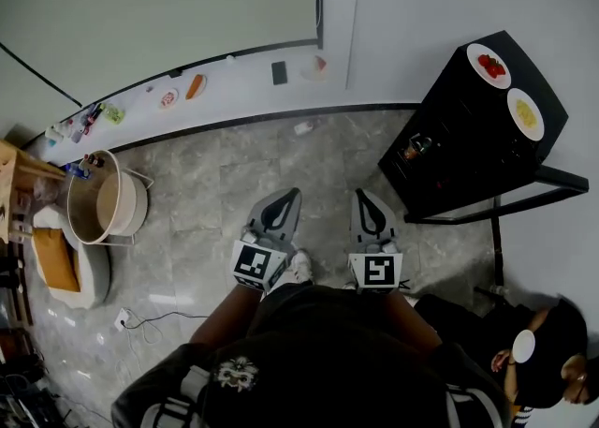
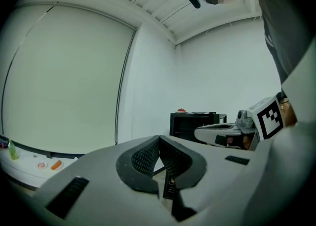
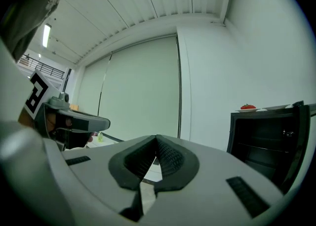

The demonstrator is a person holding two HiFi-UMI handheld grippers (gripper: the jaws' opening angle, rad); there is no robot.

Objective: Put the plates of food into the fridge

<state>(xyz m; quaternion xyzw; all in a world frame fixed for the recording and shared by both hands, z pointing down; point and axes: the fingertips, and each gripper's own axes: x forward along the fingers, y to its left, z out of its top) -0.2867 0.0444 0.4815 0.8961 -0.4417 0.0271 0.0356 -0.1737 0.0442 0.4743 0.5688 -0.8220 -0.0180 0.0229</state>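
— Where are the plates of food?
— Both are on top of the black fridge (image 1: 459, 140). The plate of red food (image 1: 489, 66) is nearer the wall, and the plate of yellow food (image 1: 526, 114) is just beside it.
— And the grippers?
— The left hand-held gripper (image 1: 293, 193) and the right hand-held gripper (image 1: 360, 193) both have their jaws closed on nothing. They are side by side over the grey floor (image 1: 215, 183), apart from the fridge.

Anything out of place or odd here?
Nothing spilled: the red-food plate and yellow-food plate sit flat on the black fridge. Odd bits: a small pale object lies on the grey floor, and food items are scattered along the white ledge.
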